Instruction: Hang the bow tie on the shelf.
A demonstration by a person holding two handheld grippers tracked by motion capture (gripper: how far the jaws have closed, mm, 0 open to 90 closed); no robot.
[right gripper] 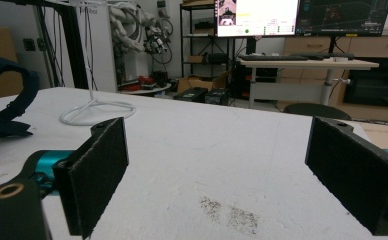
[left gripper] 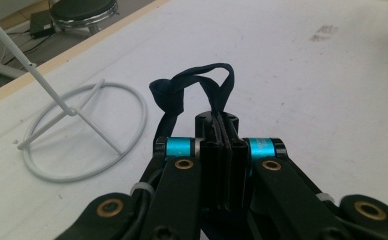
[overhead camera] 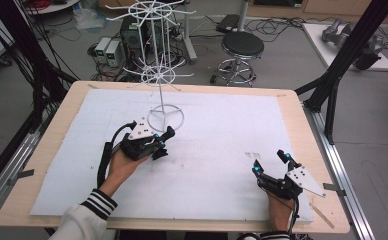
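White table cover (overhead camera: pixel 217 150) fills the desk. Wire rack (overhead camera: pixel 154 70) stands far left, ring base (left gripper: pixel 82 132) on the cover. L gripper (overhead camera: pixel 161 143) just near of the base, jaws clamped on dark strap (left gripper: pixel 202 85). R gripper (overhead camera: pixel 270 162) near right, jaws wide apart, nothing between.

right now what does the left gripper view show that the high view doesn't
Left gripper view alone: the dark strap as a loop pinched between the left gripper's shut jaws. High view alone: the right gripper, jaws open, resting on the table, plus the stand's hook tiers and the person's striped sleeve. Both: the white wire stand's ring base, the white mat and the black stool.
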